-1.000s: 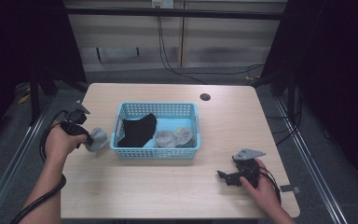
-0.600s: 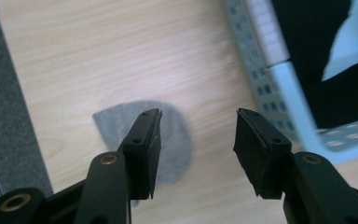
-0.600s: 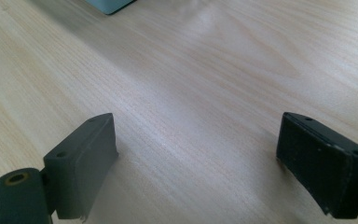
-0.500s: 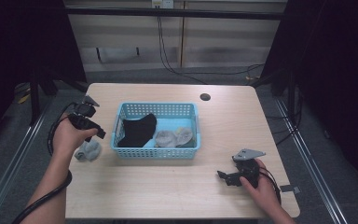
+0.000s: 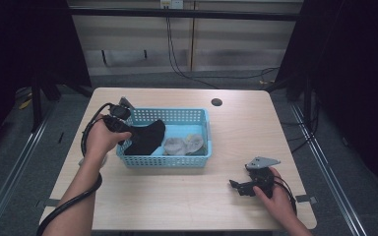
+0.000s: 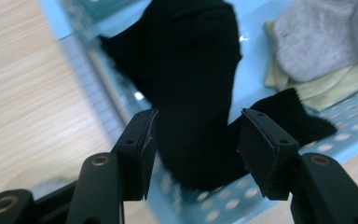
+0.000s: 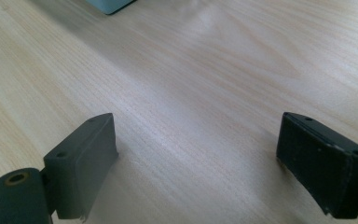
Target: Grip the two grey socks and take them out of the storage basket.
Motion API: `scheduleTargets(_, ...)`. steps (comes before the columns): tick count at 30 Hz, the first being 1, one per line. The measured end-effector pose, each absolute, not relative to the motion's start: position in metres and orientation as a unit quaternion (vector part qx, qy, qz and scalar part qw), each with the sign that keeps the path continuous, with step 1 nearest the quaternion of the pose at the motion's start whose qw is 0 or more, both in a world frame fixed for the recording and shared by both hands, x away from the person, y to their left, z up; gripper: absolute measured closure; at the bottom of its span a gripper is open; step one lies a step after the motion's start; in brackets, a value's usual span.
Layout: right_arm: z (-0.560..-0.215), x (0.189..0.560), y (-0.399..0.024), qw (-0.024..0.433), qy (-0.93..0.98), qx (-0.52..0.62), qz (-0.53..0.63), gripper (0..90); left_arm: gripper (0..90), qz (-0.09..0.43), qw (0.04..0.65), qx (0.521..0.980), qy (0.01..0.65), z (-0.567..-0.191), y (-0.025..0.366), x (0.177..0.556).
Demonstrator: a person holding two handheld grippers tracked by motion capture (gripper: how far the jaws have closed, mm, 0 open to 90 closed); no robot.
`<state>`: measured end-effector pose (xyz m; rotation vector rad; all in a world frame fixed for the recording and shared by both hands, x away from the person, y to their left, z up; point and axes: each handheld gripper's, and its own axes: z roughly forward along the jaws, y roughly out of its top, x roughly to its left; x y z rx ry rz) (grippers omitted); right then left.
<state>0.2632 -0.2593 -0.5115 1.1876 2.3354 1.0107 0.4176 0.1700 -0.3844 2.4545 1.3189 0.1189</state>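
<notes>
Left gripper (image 5: 119,124) poised over the left end of the blue basket (image 5: 203,118), jaws just opened to a middling gap and pressing on nothing, black sock (image 6: 196,79) lying below and between them. Black sock (image 5: 146,137) draped inside the basket's left half, one end up against the near wall. Grey sock (image 5: 173,145) just to its right, lying on a pale yellow one (image 5: 195,141), both in the basket's right half. Seen along the left gripper: grey sock (image 6: 328,39) on top of the yellow (image 6: 326,86), the black one's cuff reaching toward them. Another grey sock (image 5: 98,158) on the worktop (image 5: 256,123) outside the basket's left wall, mostly hidden under the left hand. Right gripper (image 5: 236,186) low over the worktop's near right part, well apart from the basket, jaws spread wide on bare wood, basket corner (image 7: 109,5) far ahead.
</notes>
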Motion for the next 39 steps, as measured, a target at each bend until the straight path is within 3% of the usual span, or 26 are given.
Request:
scheduleTargets(18,-0.512,0.263,-0.259,0.166,0.82,0.417,0.355,11.4,44.9,0.028,0.201,0.878,0.434,-0.411,0.102,0.425)
scheduleTargets(31,-0.512,0.263,-0.259,0.166,0.82,0.417,0.355,11.4,42.6,0.013,0.178,0.892,0.415,-0.442,0.073,0.429)
scheduleTargets(35,-0.512,0.263,-0.259,0.166,0.82,0.417,0.355,11.4,53.5,0.01,0.164,0.896,0.413,-0.45,0.071,0.43)
scheduleTargets(39,-0.512,0.263,-0.259,0.166,0.82,0.417,0.355,11.4,75.6,0.002,0.154,0.893,0.423,-0.449,0.073,0.431)
